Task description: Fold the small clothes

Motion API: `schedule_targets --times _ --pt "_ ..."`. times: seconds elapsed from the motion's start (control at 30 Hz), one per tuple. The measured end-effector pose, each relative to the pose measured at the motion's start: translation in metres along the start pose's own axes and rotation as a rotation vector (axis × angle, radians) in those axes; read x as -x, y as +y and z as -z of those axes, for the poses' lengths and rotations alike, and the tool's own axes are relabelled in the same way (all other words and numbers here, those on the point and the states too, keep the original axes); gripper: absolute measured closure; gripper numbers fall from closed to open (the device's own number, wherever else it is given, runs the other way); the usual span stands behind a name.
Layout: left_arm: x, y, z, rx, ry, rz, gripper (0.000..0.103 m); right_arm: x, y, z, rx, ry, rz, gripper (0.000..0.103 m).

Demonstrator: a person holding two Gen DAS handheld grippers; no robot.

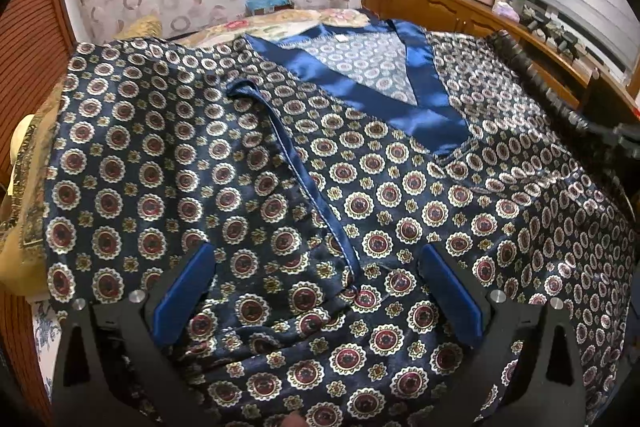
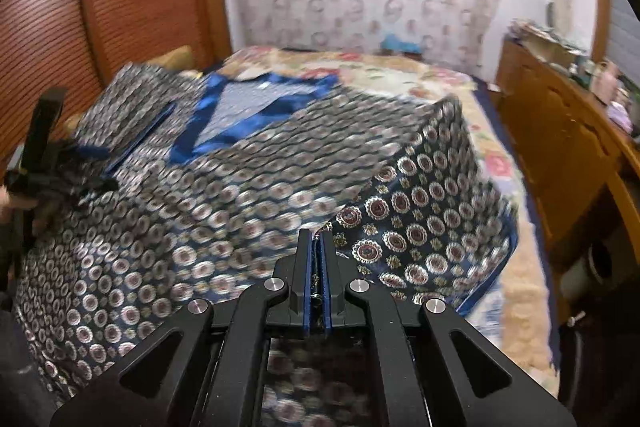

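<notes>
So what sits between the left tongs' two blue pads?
Only the patterned shirt: its blue-edged hem runs between the open left tongs, whose pads are not clamping it, as the left wrist view shows.

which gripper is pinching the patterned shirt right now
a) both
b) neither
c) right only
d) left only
c: the right gripper has its blue pads shut on a fold of the patterned shirt, lifting it, while the left gripper stands wide open over the fabric with its pads apart.
</notes>
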State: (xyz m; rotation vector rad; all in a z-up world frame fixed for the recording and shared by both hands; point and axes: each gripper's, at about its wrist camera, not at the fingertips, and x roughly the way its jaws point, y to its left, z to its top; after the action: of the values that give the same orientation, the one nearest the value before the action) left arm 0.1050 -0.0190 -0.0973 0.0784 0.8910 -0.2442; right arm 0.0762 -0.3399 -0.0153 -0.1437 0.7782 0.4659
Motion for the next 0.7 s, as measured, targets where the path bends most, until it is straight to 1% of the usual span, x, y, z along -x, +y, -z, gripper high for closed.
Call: schedule_targets --times 0.2,0.33,0.4,0.47,0.5,0.53,0.57,0.7 --pt "0.021 -0.003 0.001 -0.010 -0.094 -0.044 0.000 -0.020 0.016 0.012 0.013 0.061 -0.017 0.101" --pt "0.038 -0.001 -0.002 0.023 -0.146 -0.032 0.000 -0.019 0.013 0.014 0.000 0.065 -0.005 0.099" --pt "0.046 -0.002 -0.003 0.034 -0.166 -0.023 0.000 -0.016 0.012 0.014 -0.005 0.060 0.005 0.094" --pt "0.054 -0.004 -0.003 0.037 -0.185 -0.005 0.000 -0.012 0.011 0.013 -0.014 0.048 0.019 0.079" --pt "0.057 -0.005 -0.003 0.037 -0.193 -0.001 0.000 -0.008 0.010 0.012 -0.018 0.039 0.021 0.074" --pt "0.061 -0.007 -0.003 0.034 -0.201 0.000 0.000 -0.005 0.010 0.010 -0.023 0.029 0.027 0.062" --pt "0.063 -0.008 -0.004 0.032 -0.207 0.000 0.000 -0.001 0.009 0.008 -0.027 0.019 0.036 0.054" --pt "0.072 -0.013 -0.006 0.018 -0.230 0.001 0.000 0.016 -0.003 0.003 -0.044 -0.024 0.074 0.053"
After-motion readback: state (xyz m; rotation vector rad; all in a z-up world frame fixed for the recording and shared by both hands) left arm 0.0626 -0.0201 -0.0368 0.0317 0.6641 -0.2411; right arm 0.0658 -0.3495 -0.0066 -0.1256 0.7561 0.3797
